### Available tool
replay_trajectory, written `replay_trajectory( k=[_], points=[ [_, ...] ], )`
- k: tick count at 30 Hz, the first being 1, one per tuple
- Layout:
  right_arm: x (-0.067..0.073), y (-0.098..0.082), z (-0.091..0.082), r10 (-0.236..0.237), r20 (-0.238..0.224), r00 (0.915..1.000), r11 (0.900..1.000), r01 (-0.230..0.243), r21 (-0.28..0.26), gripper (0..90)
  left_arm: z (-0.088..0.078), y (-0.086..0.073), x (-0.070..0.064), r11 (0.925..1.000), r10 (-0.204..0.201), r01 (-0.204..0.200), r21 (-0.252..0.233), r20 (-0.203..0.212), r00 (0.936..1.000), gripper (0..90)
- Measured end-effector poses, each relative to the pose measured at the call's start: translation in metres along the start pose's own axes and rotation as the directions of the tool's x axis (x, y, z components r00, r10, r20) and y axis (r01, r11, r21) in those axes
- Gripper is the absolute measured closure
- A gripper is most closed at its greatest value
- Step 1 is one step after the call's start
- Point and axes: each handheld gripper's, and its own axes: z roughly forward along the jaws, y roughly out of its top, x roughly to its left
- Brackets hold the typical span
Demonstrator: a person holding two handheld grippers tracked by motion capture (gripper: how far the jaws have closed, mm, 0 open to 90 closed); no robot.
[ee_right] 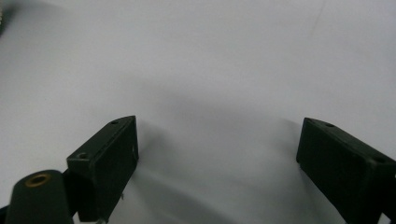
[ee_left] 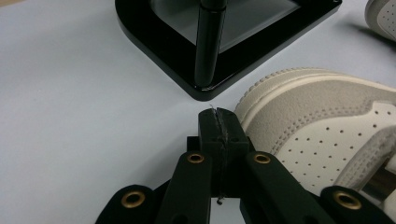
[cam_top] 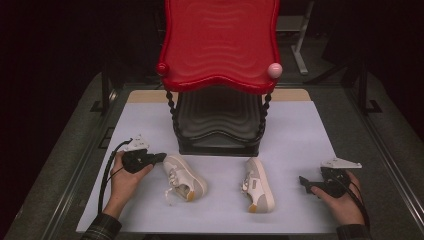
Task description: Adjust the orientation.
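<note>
Two cream sneakers lie on the white mat in front of a rack, the left shoe (cam_top: 184,179) with a loose lace and the right shoe (cam_top: 258,186). My left gripper (cam_top: 156,159) rests just beside the left shoe's end. In the left gripper view my left gripper (ee_left: 218,116) is shut with nothing between its pads, and the left shoe (ee_left: 317,135) lies right next to its tips. My right gripper (cam_top: 304,182) sits on the mat to the right of the right shoe, apart from it. The right gripper (ee_right: 217,149) stands wide open over bare mat.
A two-tier rack stands mid-table, with a red top shelf (cam_top: 220,45) and a black lower shelf (cam_top: 218,122). Its black base (ee_left: 187,60) and a post (ee_left: 208,42) are close ahead of my left gripper. The right shoe (ee_left: 380,16) shows at the far corner.
</note>
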Motion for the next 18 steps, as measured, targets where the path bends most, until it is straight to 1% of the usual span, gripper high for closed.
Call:
replay_trajectory(
  k=[2, 5, 8, 9, 11, 13, 14, 17, 18],
  points=[
    [0.000, 0.000, 0.000, 0.000, 0.000, 1.0000, 1.000, 0.000, 0.000, 11.9, 0.002, -0.001, 0.001, 0.9999, 0.003, -0.003, 0.012, 0.003, 1.0000, 89.8],
    [0.000, 0.000, 0.000, 0.000, 0.000, 1.0000, 1.000, 0.000, 0.000, 11.9, 0.004, -0.001, 0.002, 0.9999, 0.002, -0.002, 0.014, 0.007, 1.0000, 89.8],
    [0.000, 0.000, 0.000, 0.001, 0.000, 1.0000, 1.000, -0.001, 0.000, 11.9, 0.011, -0.001, 0.003, 0.9997, -0.001, 0.001, 0.024, 0.011, 0.9999, 89.8],
    [0.000, 0.000, 0.000, 0.001, 0.000, 1.0000, 1.000, -0.001, 0.001, 11.9, 0.014, -0.001, 0.003, 0.9994, 0.003, -0.004, 0.035, 0.014, 0.9999, 89.9],
    [0.000, 0.000, 0.000, 0.001, 0.000, 1.0000, 1.000, -0.001, 0.001, 12.0, 0.016, -0.001, 0.002, 0.9992, 0.004, -0.004, 0.040, 0.020, 0.9998, 89.8],
    [0.000, 0.000, 0.000, 0.001, 0.000, 1.0000, 1.000, -0.001, 0.000, 12.0, 0.020, -0.001, 0.001, 0.9986, 0.008, -0.009, 0.052, 0.034, 0.9994, 89.9],
    [0.000, 0.000, 0.000, 0.001, -0.001, 1.0000, 1.000, -0.001, 0.000, 11.9, 0.021, -0.001, 0.002, 0.9990, -0.002, 0.000, 0.045, 0.040, 0.9992, 89.8],
    [0.000, 0.000, 0.000, 0.001, -0.001, 1.0000, 1.000, -0.001, 0.000, 11.9, 0.020, 0.000, 0.001, 0.9987, -0.003, 0.001, 0.052, 0.030, 0.9996, 89.8],
    [0.000, 0.000, 0.000, 0.001, -0.001, 1.0000, 1.000, -0.001, 0.000, 11.9, 0.015, 0.001, 0.000, 0.9990, -0.012, 0.012, 0.042, 0.014, 0.9998, 89.8]
  ],
)
